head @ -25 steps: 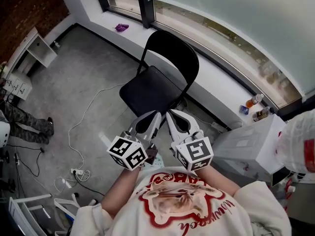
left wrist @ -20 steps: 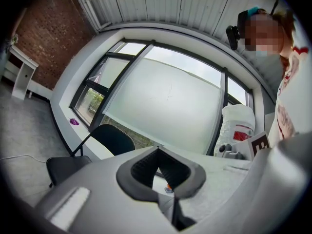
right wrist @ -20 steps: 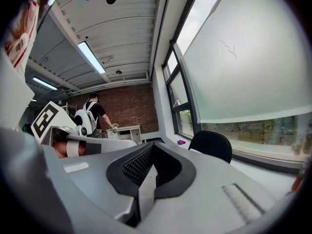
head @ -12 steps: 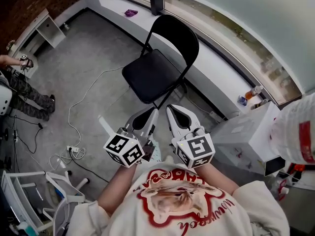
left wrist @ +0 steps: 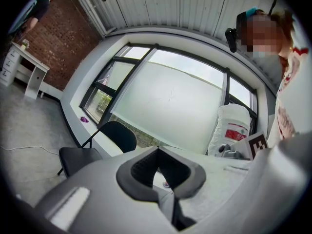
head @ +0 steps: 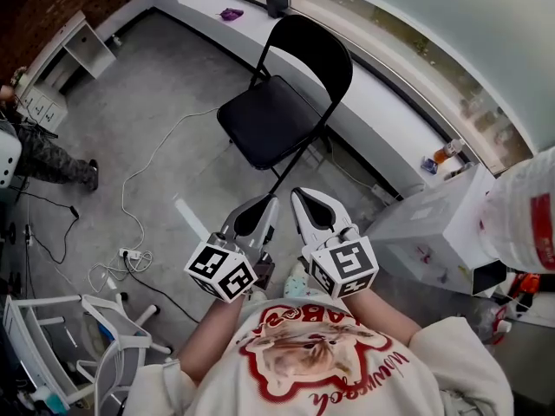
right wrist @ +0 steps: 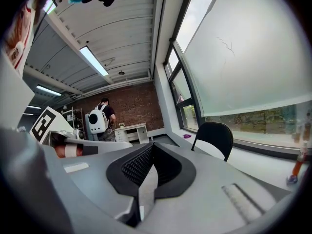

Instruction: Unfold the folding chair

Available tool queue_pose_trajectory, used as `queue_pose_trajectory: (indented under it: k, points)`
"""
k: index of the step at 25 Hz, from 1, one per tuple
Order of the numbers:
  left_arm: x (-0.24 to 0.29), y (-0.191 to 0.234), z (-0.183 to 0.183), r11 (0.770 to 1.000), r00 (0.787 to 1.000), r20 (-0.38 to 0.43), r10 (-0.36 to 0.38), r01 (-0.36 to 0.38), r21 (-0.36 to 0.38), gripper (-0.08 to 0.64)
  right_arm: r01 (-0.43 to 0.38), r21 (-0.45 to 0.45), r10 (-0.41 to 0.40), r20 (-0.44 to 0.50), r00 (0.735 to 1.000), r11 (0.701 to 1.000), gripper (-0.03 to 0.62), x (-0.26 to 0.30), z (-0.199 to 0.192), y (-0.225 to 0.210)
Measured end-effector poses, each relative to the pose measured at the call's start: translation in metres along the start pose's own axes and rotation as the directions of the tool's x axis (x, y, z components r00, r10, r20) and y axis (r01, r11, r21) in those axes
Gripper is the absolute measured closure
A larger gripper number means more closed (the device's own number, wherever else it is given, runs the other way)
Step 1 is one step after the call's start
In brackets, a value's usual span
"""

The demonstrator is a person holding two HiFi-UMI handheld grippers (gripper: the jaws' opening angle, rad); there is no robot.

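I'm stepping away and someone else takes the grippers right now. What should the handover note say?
Left gripper: shut, empty, held low near the chest.
Right gripper: shut, empty, close beside the left.
Folding chair: stands open on the floor by the window ledge, seat down, clear of both grippers.
Done: the chair looks fully unfolded.
Left: probably nothing, apart from perhaps checking that it stands steady.

It was a bare, industrial-looking office or lab: a grey concrete floor [head: 147,102], a brick wall [head: 52,3], tall windows [head: 416,16], ceiling strip lights [right wrist: 94,61], a white desk [head: 68,48] and a floor power strip [head: 130,254].
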State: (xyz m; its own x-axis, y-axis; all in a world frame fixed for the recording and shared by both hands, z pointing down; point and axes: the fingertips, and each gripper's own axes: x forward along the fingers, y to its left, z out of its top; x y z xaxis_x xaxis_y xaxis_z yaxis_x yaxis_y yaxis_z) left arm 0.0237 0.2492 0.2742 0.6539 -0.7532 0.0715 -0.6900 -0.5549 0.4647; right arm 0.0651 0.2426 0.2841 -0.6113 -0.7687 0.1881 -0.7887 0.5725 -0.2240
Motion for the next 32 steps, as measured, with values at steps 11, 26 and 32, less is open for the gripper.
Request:
queue_pose_trajectory:
  k: [11,26,32]
  points:
    - [-0.125,0.028,-0.019,0.994,0.995,0.002,0.102,-0.102,-0.034,0.559,0.009,0.025,-0.008,-0.049,0.999,1.0,0.569,-0.001,-0.038,0.078]
    - [-0.268,-0.006,-0.018,1.0,1.0,0.01,-0.02,0.02,0.014,0.559,0.09,-0.026,-0.09,0.007,0.996,0.996,0.569,-0.073,-0.064,0.234]
    - [-0.282,-0.033,-0.033,0.997,0.997,-0.007,-0.072,0.072,0.017,0.559,0.081,-0.072,-0.081,-0.003,0.997,0.994,0.569,-0.106,-0.076,0.263]
